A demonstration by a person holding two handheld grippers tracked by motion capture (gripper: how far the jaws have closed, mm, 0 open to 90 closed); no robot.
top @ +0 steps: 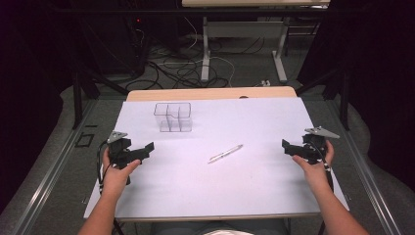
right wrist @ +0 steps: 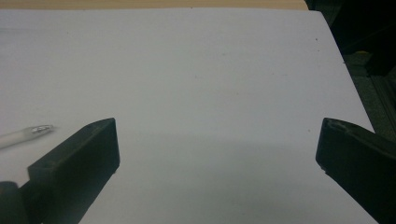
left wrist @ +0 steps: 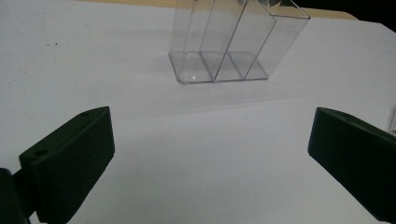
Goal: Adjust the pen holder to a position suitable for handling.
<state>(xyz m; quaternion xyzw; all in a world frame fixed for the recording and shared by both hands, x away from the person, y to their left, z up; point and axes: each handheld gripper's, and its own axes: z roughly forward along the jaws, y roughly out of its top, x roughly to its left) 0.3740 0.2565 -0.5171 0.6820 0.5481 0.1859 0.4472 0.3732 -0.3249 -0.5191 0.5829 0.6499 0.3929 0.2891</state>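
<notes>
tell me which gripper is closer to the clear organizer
The left gripper: the clear organizer stands just ahead of its open jaws, while the right gripper sits across the table.

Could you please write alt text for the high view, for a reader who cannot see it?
A pen lies on a white table between two open, empty hand-held grippers, left gripper and right gripper. A clear divided organiser stands farther back on the left.

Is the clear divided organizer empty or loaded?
Empty: through the clear organizer walls, each visible compartment shows bare floor; the pen lies apart on the table.
</notes>
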